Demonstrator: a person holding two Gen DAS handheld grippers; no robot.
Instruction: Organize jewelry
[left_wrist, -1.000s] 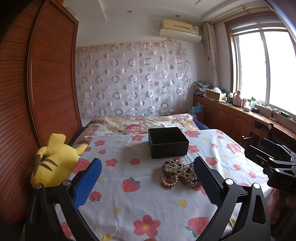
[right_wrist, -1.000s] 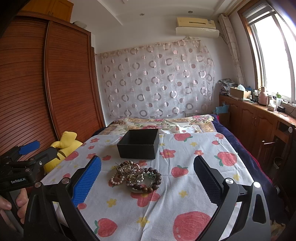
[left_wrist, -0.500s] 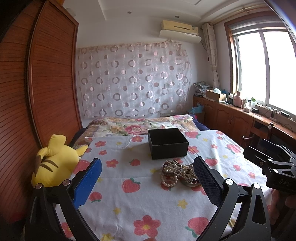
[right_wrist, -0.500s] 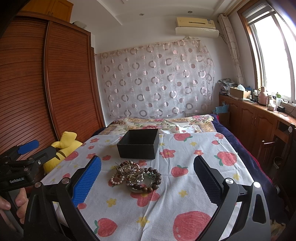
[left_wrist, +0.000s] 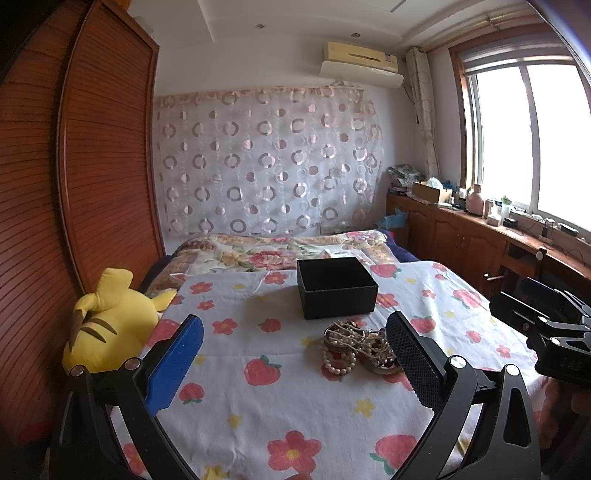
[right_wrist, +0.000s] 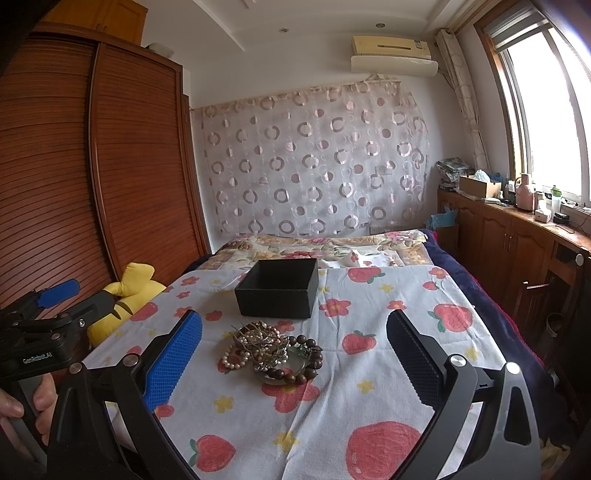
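The left gripper (left_wrist: 293, 363) is spread wide, its blue pad and black pad far apart with nothing between them and nothing touched; it hangs over the near part of the bed, pointing toward the far wall. The right gripper (right_wrist: 293, 363) is just as wide apart and equally empty, held level beside the left one and aimed the same way. In the right wrist view, a hand (right_wrist: 22, 408) wraps the left tool's handle at the near left edge, fingers curled round the grip.

The jewelry pile (right_wrist: 271, 350) lies on the strawberry-and-flower sheet (right_wrist: 369, 369), a tangle of a pearl bracelet (right_wrist: 232, 360), dark wooden beads (right_wrist: 301, 365) and silvery chains that seem to sit on a small dish. It rests ahead of both tools, near but untouched. Just beyond it, not quite touching, stands an open black box (right_wrist: 279, 288), upright and with nothing showing inside.

To the left, a yellow plush toy (left_wrist: 107, 325) leans at the bed's edge against the slatted wooden wardrobe (left_wrist: 92, 166). A folded floral quilt (left_wrist: 280, 251) lies across the far end of the bed. On the right runs a wooden cabinet (right_wrist: 517, 236) under the window, cluttered with small items.
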